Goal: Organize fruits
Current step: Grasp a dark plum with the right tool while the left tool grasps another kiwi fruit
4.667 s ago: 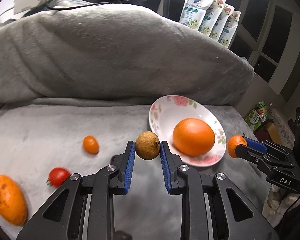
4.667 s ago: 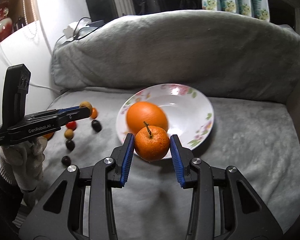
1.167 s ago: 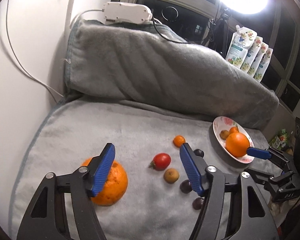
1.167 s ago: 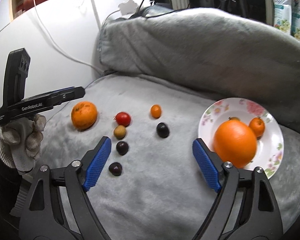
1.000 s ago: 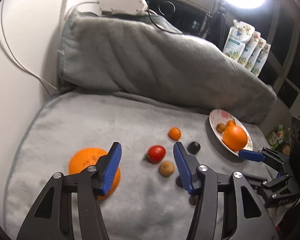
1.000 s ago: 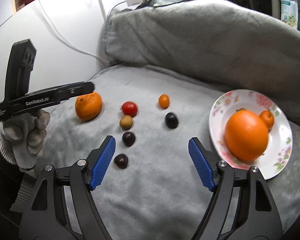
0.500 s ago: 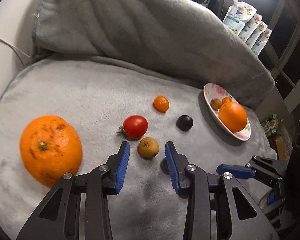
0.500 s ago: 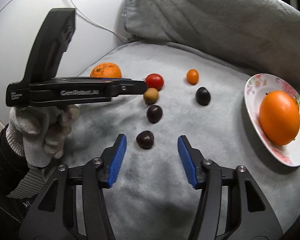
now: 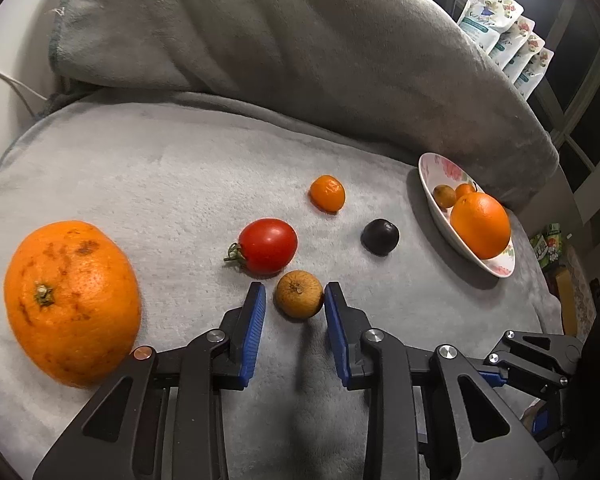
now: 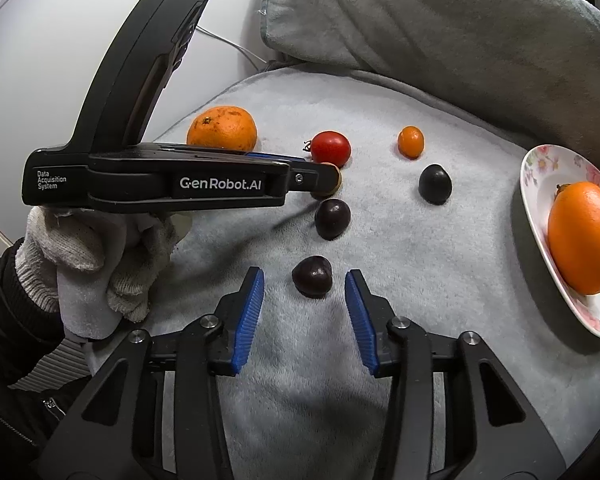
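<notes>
Closest in the left wrist view, the left tool sits low in the frame with its blue pads on each side of a small brown fruit. The jaws have just been closing. The right pad touches the fruit, but a thin gap shows on the left, so it is not squeezed yet.

In the right wrist view, the right tool has also just been closing. A dark cherry lies between its pads, with gaps on both sides, so it holds nothing.

A second ago both tools were high and wide open over the grey blanket. Now they are down low at one fruit each. I think two more fruits will go to the plate next.

A bit farther are another dark fruit, a red tomato, a black round fruit and a little orange fruit. A big spotty orange lies at the left edge.

At the right, the flowered plate already has a big orange and two small fruits in it.

The left tool's side, seen at the left of the right wrist view, reads "GenRobot.AI" and "Data Acquisition System". A gloved hand holds it. Far off, upper right, stand pouches whose words are too small to read.
</notes>
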A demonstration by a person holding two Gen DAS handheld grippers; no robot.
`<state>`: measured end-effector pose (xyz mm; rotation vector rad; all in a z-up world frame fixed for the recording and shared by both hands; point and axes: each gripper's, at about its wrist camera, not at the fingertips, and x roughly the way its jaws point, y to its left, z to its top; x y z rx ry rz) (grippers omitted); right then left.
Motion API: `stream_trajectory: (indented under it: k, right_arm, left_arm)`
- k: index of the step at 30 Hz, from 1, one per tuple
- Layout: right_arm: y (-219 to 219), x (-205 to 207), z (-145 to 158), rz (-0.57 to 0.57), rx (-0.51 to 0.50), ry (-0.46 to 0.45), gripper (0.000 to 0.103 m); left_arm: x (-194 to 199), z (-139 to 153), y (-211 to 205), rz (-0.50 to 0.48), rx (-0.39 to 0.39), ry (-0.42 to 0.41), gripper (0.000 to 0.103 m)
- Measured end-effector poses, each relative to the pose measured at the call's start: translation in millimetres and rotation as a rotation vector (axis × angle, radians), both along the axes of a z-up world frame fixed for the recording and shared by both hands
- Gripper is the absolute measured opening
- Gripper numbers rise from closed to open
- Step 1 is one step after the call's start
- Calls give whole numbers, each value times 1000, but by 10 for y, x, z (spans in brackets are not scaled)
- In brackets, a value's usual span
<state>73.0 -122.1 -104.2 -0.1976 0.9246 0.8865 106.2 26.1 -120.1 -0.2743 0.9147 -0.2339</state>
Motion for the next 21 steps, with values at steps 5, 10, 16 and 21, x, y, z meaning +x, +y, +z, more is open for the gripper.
stream_trajectory:
  k: [5,10,16,21]
  right_arm:
    - [45,2,-17,4,-10,-1,40]
    - [67,24,-44,0,-18,4,32]
    - [80,64,-91,-7,-24,16,24]
    - [56,58,-86,-12,-12,15,23]
  left_arm:
    - [41,-16,-22,-10,3,4,29]
    - [58,-39,-45,-23,5,7,25]
    - [60,-45,-59,-25,0,3,24]
    - [56,-47,-72,-22,0,1,24]
